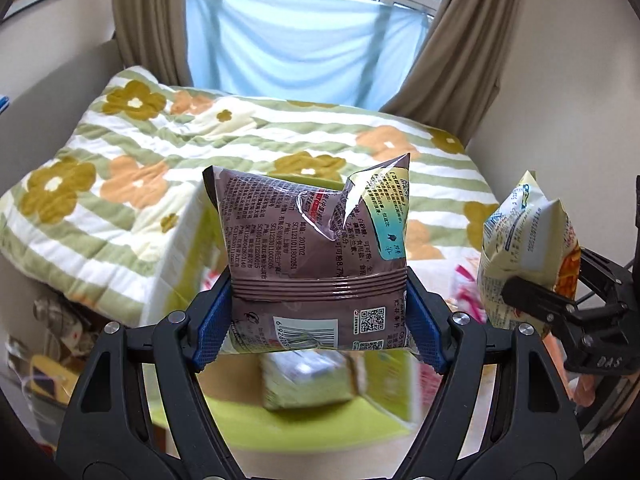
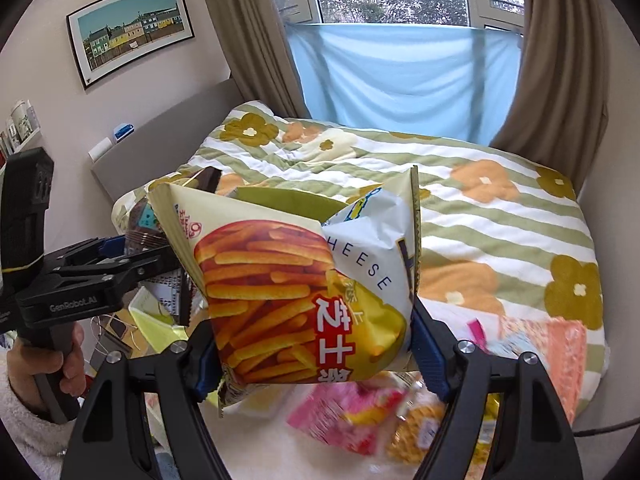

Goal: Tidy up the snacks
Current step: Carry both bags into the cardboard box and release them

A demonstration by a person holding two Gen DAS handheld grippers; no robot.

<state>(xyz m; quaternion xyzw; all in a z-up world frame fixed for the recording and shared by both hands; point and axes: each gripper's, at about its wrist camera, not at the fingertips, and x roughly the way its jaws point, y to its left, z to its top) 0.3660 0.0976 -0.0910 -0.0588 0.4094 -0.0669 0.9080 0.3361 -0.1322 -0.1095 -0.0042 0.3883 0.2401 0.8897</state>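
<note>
A brown snack bag (image 1: pixel 316 252) with a barcode stands upright in my left gripper (image 1: pixel 318 320), whose blue pads press on its lower sides. My right gripper (image 2: pixel 312 356) is shut on a cream cheese-stick bag (image 2: pixel 296 288) printed with orange sticks. From the left wrist view that cheese-stick bag (image 1: pixel 528 256) shows at the right edge, pinched by the right gripper (image 1: pixel 536 304). From the right wrist view the left gripper (image 2: pixel 132 252) appears at the left with the brown bag (image 2: pixel 140 224) partly hidden behind the cream one. Both bags hang in the air above a table.
A bed with a green-striped flowered quilt (image 1: pixel 160 160) fills the space ahead, below a window with blue cloth (image 1: pixel 304 48) and brown curtains. Under the grippers lie a lime-green box (image 1: pixel 308 420), pink packets (image 2: pixel 344 412) and other blurred snacks. A hand (image 2: pixel 60 364) grips the left handle.
</note>
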